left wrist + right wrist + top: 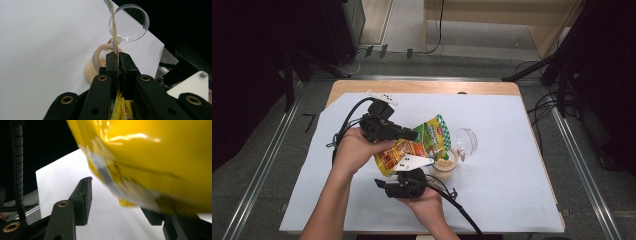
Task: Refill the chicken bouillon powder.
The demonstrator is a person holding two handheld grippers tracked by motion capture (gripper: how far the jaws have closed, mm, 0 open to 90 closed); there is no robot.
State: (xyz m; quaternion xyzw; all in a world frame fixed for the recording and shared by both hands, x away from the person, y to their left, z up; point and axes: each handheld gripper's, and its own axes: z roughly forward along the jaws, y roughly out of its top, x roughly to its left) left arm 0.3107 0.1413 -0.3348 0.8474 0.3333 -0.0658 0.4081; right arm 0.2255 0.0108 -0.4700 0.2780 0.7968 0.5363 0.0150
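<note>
Pouch (412, 145) hangs tilted just above the jar (445, 168), pinched in my left tongs (412, 135), right tongs (120, 200) parted beneath its bottom; some powder's in, pouring looks unfinished.

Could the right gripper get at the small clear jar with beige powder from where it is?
Probably not straight away: the yellow printed pouch, pinched in the left gripper, hangs between the open right gripper and the small clear jar of beige powder.
</note>
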